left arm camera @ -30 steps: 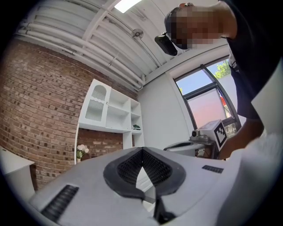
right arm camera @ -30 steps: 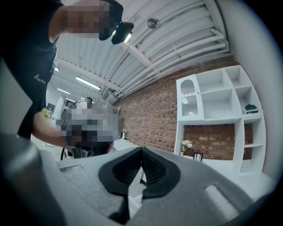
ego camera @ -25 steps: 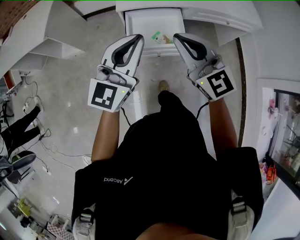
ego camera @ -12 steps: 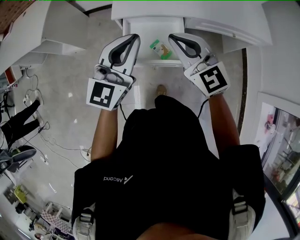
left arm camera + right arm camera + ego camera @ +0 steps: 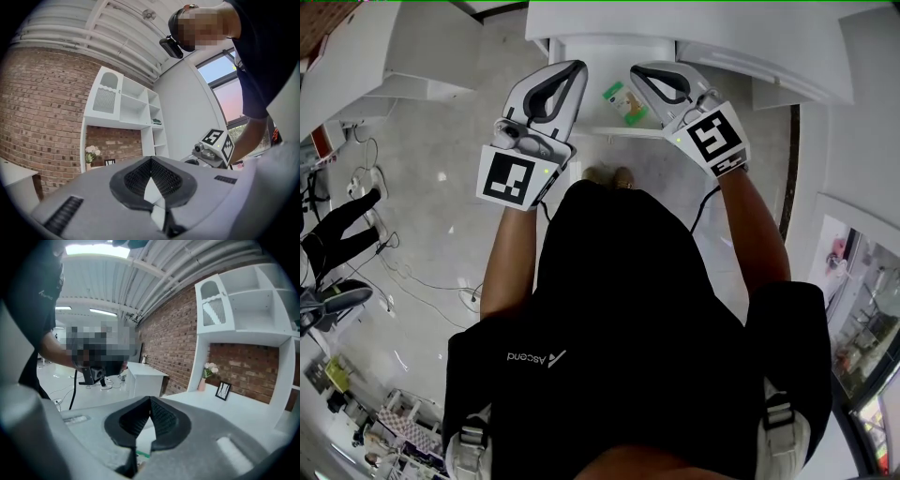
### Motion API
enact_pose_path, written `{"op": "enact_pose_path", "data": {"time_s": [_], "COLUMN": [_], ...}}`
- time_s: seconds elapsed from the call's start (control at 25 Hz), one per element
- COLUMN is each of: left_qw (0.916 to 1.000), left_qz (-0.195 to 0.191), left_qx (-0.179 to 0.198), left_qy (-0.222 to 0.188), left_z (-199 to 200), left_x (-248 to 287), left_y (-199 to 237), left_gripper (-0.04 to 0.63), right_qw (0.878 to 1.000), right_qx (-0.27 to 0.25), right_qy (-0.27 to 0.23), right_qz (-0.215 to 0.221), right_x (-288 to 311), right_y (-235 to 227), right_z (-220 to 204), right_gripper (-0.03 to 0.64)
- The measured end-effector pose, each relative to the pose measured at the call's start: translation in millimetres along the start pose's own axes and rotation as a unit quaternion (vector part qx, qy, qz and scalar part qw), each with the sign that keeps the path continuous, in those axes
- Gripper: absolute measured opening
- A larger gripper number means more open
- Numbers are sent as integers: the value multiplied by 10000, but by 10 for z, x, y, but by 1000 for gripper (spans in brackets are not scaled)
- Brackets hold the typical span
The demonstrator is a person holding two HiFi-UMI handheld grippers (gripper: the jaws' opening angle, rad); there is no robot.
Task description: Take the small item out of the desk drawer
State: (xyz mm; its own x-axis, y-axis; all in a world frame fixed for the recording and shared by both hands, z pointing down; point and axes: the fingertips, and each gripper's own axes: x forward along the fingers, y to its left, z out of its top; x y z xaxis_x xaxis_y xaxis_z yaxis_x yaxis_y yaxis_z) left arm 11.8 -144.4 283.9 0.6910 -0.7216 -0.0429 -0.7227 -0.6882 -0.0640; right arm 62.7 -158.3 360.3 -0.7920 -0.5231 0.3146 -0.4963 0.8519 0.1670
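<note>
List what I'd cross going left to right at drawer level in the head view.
left claw, shut → small item, green and white, lying in the open drawer → right claw, shut

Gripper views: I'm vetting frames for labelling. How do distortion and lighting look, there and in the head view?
Head view: evenly lit, item sharp, lines bend near the edges. Left gripper view: fisheye, black corners, bright window, mosaic patch on top. Right gripper view: same black corners, ceiling light blown out, another patch at left.
</note>
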Motion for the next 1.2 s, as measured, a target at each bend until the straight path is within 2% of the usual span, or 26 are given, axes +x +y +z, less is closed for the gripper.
{"op": "enact_pose_path", "data": {"time_s": [0.16,0.28,0.48,0.68,0.8,0.96,1.2], "left_qw": [9998,9998,9994,9992,9990,9988,9984], "left_qz": [-84,-168,-230,-208,-185,-188,-200], "left_qx": [-88,-126,-234,-341,-389,-430,-496], "left_qy": [-154,48,52,77,-85,110,154], "left_z": [-3,-135,-240,-351,-305,-462,-553], "left_x": [73,88,99,56,63,33,91], "left_y": [87,158,269,399,459,524,585], "left_gripper": [-2,-2,-2,-3,-2,-2,-2], "right_qw": [9988,9968,9899,9762,9673,9547,9377], "right_qx": [153,254,230,366,425,467,642], "right_qy": [406,690,1295,1942,2251,2627,3066], "right_qz": [205,319,522,896,1092,1318,1503], "right_x": [192,327,547,779,887,999,1110], "right_y": [-18,-46,-38,92,153,230,284], "right_z": [-231,-408,-812,-1228,-1486,-1765,-2117], "right_gripper": [3,3,17,57,96,135,189]}}
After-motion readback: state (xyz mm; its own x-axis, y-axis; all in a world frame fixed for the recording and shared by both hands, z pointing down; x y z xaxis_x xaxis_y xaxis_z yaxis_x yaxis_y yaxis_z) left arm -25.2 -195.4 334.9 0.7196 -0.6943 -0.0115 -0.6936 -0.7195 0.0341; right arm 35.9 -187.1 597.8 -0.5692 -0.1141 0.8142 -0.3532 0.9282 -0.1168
